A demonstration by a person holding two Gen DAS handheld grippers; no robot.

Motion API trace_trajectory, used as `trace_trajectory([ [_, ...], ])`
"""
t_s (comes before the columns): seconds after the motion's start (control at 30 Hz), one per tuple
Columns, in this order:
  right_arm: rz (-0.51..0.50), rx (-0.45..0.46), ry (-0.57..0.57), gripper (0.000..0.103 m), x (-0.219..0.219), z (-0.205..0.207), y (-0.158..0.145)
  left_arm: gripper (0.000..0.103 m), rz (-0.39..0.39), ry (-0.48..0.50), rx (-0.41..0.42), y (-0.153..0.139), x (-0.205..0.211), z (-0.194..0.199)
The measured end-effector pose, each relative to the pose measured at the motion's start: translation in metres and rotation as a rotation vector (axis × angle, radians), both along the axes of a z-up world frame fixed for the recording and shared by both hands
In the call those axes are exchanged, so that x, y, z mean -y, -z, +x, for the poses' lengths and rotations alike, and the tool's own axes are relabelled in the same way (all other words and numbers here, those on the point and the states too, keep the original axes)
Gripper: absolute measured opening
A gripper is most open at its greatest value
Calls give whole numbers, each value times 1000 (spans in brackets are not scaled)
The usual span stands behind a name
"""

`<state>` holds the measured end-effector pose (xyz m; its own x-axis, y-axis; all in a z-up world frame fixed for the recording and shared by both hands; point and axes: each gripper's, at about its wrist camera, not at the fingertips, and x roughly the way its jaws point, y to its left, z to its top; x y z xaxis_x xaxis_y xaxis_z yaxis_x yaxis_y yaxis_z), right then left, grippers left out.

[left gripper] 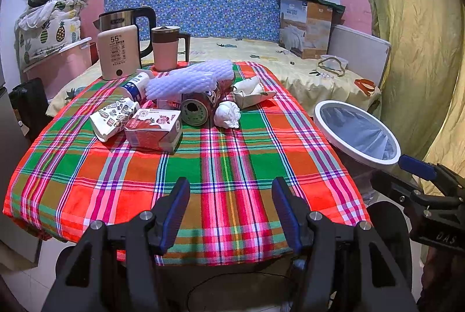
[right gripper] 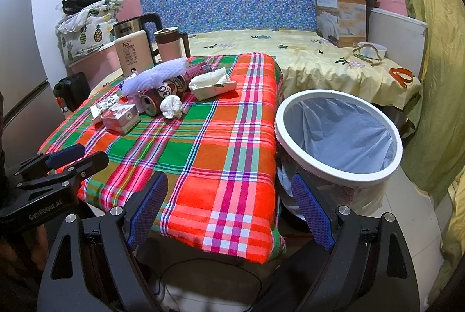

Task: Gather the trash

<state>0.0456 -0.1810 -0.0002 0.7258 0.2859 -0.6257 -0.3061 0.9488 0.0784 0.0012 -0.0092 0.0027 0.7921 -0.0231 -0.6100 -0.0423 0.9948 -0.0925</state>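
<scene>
A: Plaid cloth, red-green-orange, covers the table (left gripper: 221,166) and fills the middle of both views. Bed with yellow sheet (right gripper: 305,56) behind it, upper half of frame.

B: Bin?

A: White-rimmed trash bin (right gripper: 338,137) with a pale liner, lower right in the right wrist view, just beside the table's right edge. Liner looks empty as far as I can see, so nothing collected yet.

B: So task at the start. Trash where?

A: All clustered at the far left of the cloth, upper-centre-left in the left wrist view. White foam net sleeve (left gripper: 191,78) lies on top of the pile, a tipped can (left gripper: 197,108) with its open end facing the camera, a red drink carton (left gripper: 154,130), a patterned paper cup (left gripper: 112,118) on its side, a folded paper wrapper (left gripper: 252,92), a crumpled white tissue (left gripper: 228,114). Small white bottle behind the pile, partly hidden.

B: Kettle and mug count?

A: Judging no; kettle (left gripper: 120,46) and pink mug (left gripper: 167,47) stand upright at the far edge, not trash.

B: Grippers?

A: Left gripper (left gripper: 231,210) jaws spread, nothing between them, over the near table edge. Right gripper (right gripper: 229,210) also spread and empty, between table corner and bin. Both well apart from the pile.

B: Left to do?

A: Everything: every piece needs picking and dropping in the bin.
</scene>
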Motion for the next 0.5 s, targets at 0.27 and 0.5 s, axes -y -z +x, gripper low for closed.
trace_trajectory([
  [0.27, 44, -22, -38, 88, -6, 17, 4, 61, 0, -29, -19, 10, -13, 15],
  [0.5, 23, -62, -81, 88, -25, 41, 8, 61, -7, -82, -23, 13, -39, 34],
])
